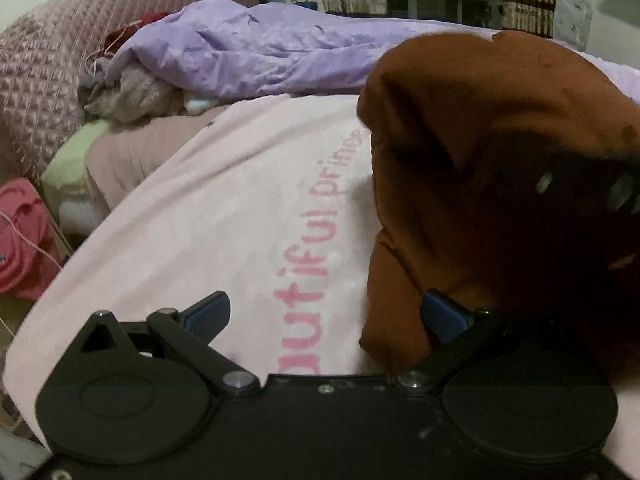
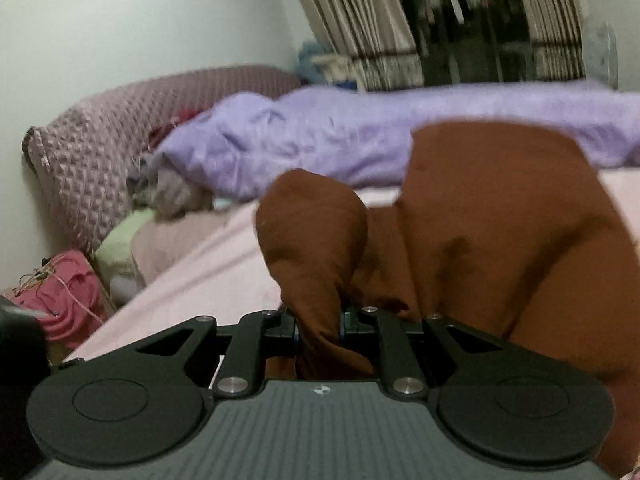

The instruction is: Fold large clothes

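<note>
Two grippers are working over a pale pink sheet [image 1: 180, 208] with pink lettering. Right gripper [image 2: 319, 330] is pinching a fold of the brown garment [image 2: 500, 240], jaws narrow, cloth bunching up toward 12 o'clock and spilling to 3 o'clock. Left gripper [image 1: 326, 314] is standing with jaws wide; its right blue pad is touching the brown garment [image 1: 480, 160] at 3 o'clock, nothing clamped. Lilac quilt [image 1: 248, 52] is lying at 12 o'clock, quilted headboard [image 1: 44, 76] at 10 o'clock, pink bundle [image 1: 20, 240] at 9 o'clock.
</note>
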The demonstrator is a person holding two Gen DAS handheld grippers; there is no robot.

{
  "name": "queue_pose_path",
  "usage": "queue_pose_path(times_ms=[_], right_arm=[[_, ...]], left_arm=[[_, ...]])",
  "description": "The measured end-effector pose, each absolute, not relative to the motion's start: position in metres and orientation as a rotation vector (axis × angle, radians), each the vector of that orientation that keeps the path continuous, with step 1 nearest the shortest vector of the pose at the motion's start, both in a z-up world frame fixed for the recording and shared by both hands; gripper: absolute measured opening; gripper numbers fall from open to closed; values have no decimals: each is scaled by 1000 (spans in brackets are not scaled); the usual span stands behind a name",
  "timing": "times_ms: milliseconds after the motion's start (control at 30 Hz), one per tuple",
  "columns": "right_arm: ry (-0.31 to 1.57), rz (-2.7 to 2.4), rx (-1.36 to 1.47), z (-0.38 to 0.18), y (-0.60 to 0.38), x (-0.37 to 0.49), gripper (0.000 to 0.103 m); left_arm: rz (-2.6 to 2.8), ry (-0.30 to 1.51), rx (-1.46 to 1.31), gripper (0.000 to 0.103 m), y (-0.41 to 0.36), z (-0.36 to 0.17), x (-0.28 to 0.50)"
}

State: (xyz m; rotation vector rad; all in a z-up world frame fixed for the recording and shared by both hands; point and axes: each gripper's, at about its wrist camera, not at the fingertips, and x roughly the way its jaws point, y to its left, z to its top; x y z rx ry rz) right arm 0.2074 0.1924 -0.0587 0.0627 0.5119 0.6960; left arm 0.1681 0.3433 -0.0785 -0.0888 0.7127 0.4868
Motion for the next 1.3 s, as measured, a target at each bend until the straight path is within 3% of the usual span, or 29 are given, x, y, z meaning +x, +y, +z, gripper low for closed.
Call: queue_pose_path(times_ms=[367,533,633,767,900,1100,1300], right_arm=[[566,690,3,-84,193,188,18],[544,706,38,-60,186,181,26],[535,716,36,-37,177,173,43],[393,724,62,1,135,150,80],[342,604,75,22,94,151,47],[442,388,79,-4,42,193,35],[567,482,62,-46,55,218,26]], left_arm=[[525,709,-65,103,333,-86,173],[515,673,-72,103,324,-57,162],[488,593,-67,103,310,-26,147],[436,522,-43,103,286,3,137],[385,517,-34,103,265,11,147],[302,499,-31,103,237,19,159],[290,506,-31,103,235,14,168]])
